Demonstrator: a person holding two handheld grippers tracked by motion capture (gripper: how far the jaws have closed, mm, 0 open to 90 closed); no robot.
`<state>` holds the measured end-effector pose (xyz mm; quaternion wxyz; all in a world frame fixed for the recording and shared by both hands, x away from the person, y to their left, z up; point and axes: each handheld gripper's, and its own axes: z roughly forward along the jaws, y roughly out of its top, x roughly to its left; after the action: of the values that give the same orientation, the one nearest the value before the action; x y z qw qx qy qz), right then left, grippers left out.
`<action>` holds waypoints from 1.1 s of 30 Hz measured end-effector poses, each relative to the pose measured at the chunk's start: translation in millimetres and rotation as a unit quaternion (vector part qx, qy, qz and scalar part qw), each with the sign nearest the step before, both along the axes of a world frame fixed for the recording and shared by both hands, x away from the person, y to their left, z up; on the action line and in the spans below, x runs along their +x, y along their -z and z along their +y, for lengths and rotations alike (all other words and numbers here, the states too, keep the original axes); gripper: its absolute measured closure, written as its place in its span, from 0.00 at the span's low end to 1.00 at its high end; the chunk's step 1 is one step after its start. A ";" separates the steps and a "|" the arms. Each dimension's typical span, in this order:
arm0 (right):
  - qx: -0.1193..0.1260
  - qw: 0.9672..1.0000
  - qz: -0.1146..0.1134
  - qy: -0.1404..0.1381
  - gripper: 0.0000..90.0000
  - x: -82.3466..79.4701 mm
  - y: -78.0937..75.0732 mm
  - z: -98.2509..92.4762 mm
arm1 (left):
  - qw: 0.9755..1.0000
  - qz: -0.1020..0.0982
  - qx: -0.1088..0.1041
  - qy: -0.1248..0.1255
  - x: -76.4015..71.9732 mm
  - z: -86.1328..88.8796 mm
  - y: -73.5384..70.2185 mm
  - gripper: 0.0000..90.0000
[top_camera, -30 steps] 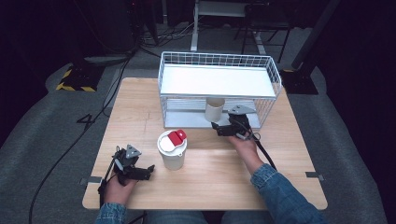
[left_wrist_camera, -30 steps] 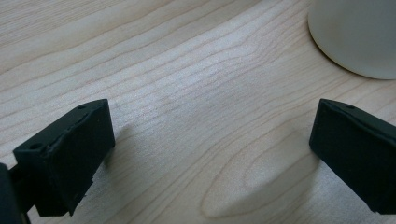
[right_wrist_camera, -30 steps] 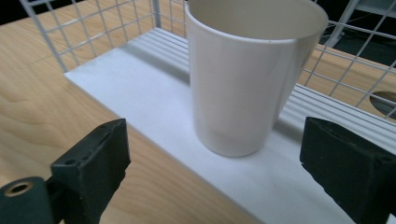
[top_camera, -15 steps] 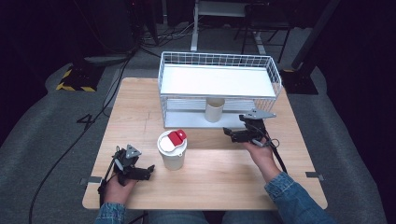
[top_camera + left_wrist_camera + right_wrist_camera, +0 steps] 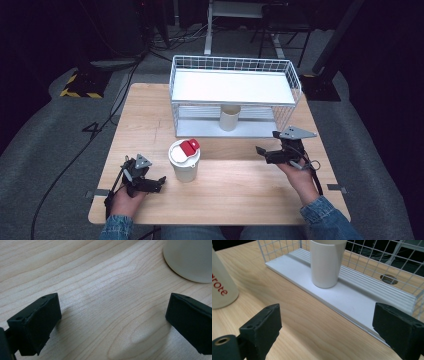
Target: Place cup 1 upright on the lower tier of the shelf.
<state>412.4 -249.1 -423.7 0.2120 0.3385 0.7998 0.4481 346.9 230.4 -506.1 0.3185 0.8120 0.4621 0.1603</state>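
Cups were my concern at that moment: the plain white cup [image 5: 230, 117] stood upright on the lower shelf of the wire rack [image 5: 235, 95], near its front edge, where I could reach it easily from the open side. My right gripper [image 5: 270, 152] hung over the wooden table [image 5: 240, 190] in front of the rack, apart from this cup, its jaws spread wide and holding nothing. I judged that they were kept so wide to fit around a cup. The lidded cup with the red tab [image 5: 184, 160] stood free on the table between both hands. My left gripper [image 5: 150, 183] rested low beside it, not touching, jaws also apart and empty, probably only waiting.
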 end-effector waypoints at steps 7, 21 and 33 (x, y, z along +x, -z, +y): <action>-0.006 1.000 0.007 0.020 0.10 -16.5 4.6 -24.9 | 1.000 0.000 0.000 -0.004 -0.7 -0.5 0.0 0.01; 0.007 0.997 0.054 0.052 0.10 -30.4 31.5 -66.4 | 1.000 -0.001 0.002 -0.012 -1.0 -1.6 0.0 0.00; -0.011 0.995 0.083 0.057 0.10 -45.0 65.1 -78.0 | 1.000 -0.001 0.002 -0.013 -1.1 -1.6 0.0 0.00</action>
<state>367.4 -327.2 -488.8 0.1737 0.4177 0.7988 0.3967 345.8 228.8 -506.1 0.3157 0.8064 0.4717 0.1662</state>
